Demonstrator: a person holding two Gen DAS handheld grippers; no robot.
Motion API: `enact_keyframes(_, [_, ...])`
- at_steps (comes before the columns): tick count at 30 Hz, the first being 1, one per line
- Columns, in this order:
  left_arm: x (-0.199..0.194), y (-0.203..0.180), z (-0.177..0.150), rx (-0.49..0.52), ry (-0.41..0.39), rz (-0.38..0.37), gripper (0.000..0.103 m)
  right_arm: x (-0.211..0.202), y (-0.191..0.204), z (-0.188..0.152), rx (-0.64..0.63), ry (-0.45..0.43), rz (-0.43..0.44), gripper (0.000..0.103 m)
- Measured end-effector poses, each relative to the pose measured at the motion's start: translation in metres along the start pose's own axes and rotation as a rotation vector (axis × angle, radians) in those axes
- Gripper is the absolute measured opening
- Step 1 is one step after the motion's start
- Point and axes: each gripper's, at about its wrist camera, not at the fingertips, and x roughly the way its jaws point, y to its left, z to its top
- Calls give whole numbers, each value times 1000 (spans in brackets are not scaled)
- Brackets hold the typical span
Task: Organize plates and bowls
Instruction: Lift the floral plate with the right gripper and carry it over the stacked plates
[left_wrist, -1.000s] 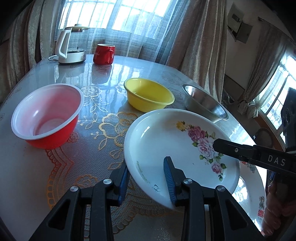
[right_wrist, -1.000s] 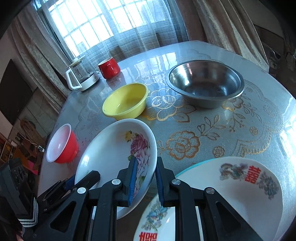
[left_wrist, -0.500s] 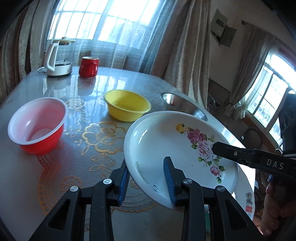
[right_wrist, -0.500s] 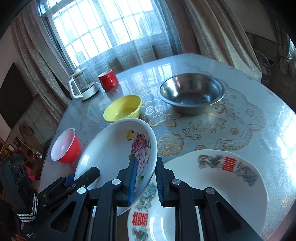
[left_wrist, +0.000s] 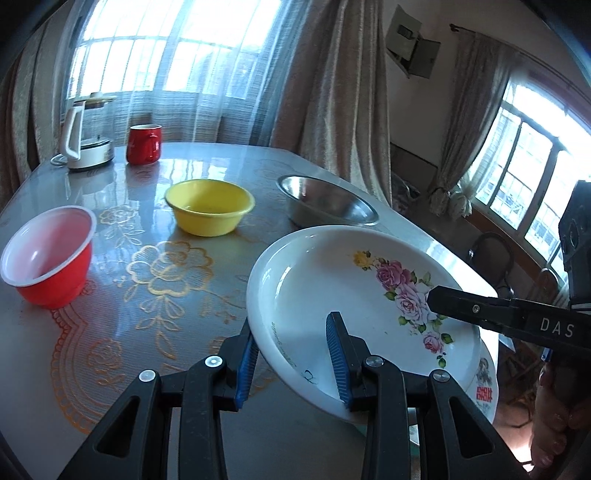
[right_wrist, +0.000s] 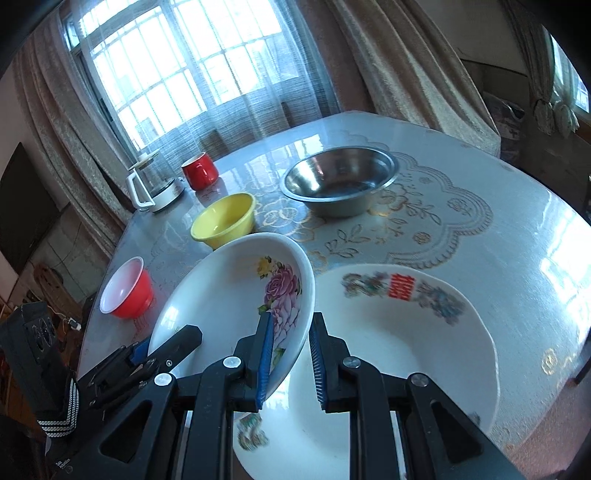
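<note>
Glazed, slippery, breakable floral plate (left_wrist: 332, 291), lower right of frame, pinched at opposite rims by left gripper (left_wrist: 291, 354) and right gripper (right_wrist: 291, 354), best kept level.

I am seeing my left gripper (left_wrist: 293, 354) and right gripper (right_wrist: 291, 356) showing black arms, blue ridged pads, shiny round screws.

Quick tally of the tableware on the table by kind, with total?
Plates: 2 – rose plate, held by both grippers; red-print plate on the table.
Bowls: 3 – red bowl, yellow bowl, steel bowl.
Mugs: 1 – red mug.
Kettles: 1 – kettle.
Total: 7
</note>
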Motion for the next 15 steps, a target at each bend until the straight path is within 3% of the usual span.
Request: enact_keyframes(15, [-8,-41,-13,98,-8,-24,36,-31,-33,-25,79,-14,-5,19])
